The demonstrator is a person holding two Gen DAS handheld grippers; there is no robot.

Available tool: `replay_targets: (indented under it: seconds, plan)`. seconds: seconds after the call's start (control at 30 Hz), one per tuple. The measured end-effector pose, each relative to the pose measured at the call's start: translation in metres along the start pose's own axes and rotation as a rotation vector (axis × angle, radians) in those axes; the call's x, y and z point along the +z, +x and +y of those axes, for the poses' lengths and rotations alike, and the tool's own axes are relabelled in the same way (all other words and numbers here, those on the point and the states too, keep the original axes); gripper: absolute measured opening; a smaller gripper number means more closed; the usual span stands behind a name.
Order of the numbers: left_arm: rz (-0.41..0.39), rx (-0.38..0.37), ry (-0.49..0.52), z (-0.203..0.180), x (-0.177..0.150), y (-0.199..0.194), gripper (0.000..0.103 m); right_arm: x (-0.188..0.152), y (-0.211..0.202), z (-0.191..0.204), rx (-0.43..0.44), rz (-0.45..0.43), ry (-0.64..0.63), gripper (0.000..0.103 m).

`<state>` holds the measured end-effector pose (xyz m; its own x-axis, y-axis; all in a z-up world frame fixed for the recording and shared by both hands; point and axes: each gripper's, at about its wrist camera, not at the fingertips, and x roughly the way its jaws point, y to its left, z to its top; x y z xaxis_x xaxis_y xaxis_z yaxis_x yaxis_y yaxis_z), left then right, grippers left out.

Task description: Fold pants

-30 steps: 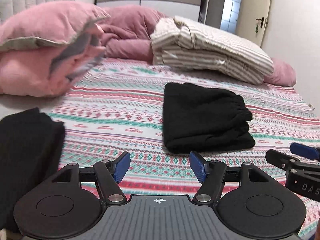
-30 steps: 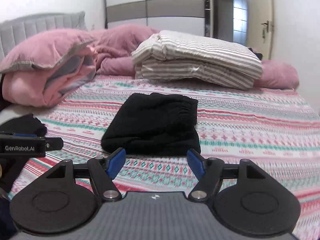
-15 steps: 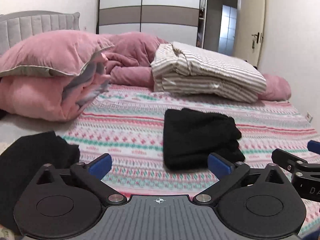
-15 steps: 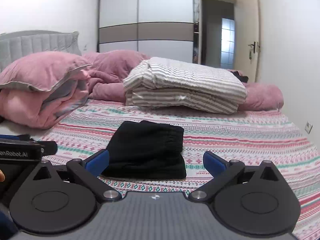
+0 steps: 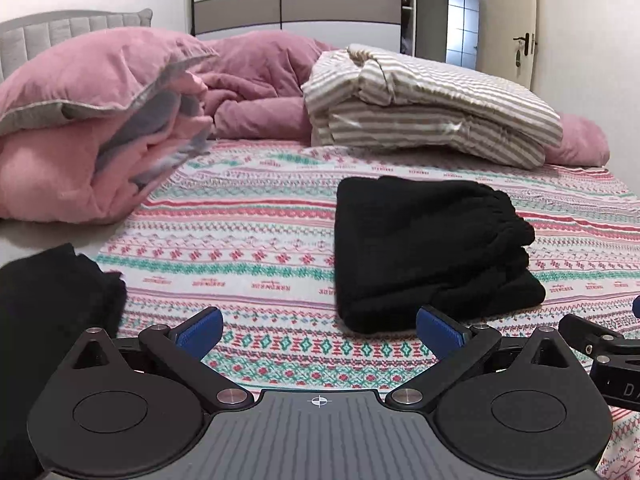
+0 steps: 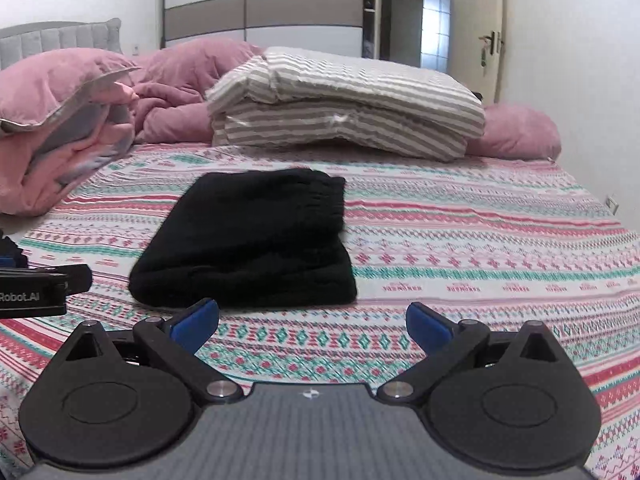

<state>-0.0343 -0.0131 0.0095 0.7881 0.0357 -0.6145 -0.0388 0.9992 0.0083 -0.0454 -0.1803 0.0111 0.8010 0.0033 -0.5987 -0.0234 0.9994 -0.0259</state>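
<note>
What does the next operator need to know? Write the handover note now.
Left gripper: open, its fingers have just been opening, nothing between them.
Right gripper: open, empty.
Folded black pants: lie free on the patterned bedspread, ahead of both grippers, waistband toward the striped bedding.
Done: this pair looks folded.
Left: a second dark garment lies at the left bed edge; probably next, though I cannot tell whether it is pants.

Folded pants [image 5: 432, 252] sit mid-frame on the bedsheet [image 5: 248, 240], striped bedding [image 5: 432, 112] behind them upper right, quilt pile [image 5: 92, 128] upper left, another garment [image 5: 48, 312] lower left.
</note>
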Motion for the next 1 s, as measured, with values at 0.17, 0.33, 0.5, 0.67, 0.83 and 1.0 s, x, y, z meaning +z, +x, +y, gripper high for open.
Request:
replay_targets:
  seconds: [0.17, 0.33, 0.5, 0.67, 0.83, 1.0]
  plan:
    - [-0.005, 0.001, 0.032, -0.005, -0.005, 0.001, 0.103, -0.005, -0.001, -0.006, -0.026, 0.0, -0.016, 0.103]
    - [0.04, -0.027, 0.008, -0.005, -0.007, 0.008, 0.103, -0.007, 0.004, -0.01, -0.051, 0.028, -0.019, 0.103]
    - [0.046, -0.02, 0.019, -0.01, -0.012, 0.007, 0.103, -0.009, 0.004, -0.01, -0.065, 0.036, -0.024, 0.103]
    - [0.067, -0.052, 0.022, -0.012, -0.012, 0.009, 0.103, -0.01, 0.005, -0.012, -0.076, 0.049, -0.007, 0.103]
    - [0.074, -0.049, 0.02, -0.01, -0.014, 0.009, 0.103, -0.011, 0.002, -0.012, -0.07, 0.048, -0.004, 0.103]
    - [0.069, -0.051, 0.007, -0.009, -0.013, 0.009, 0.103, -0.011, 0.002, -0.011, -0.063, 0.047, -0.004, 0.103]
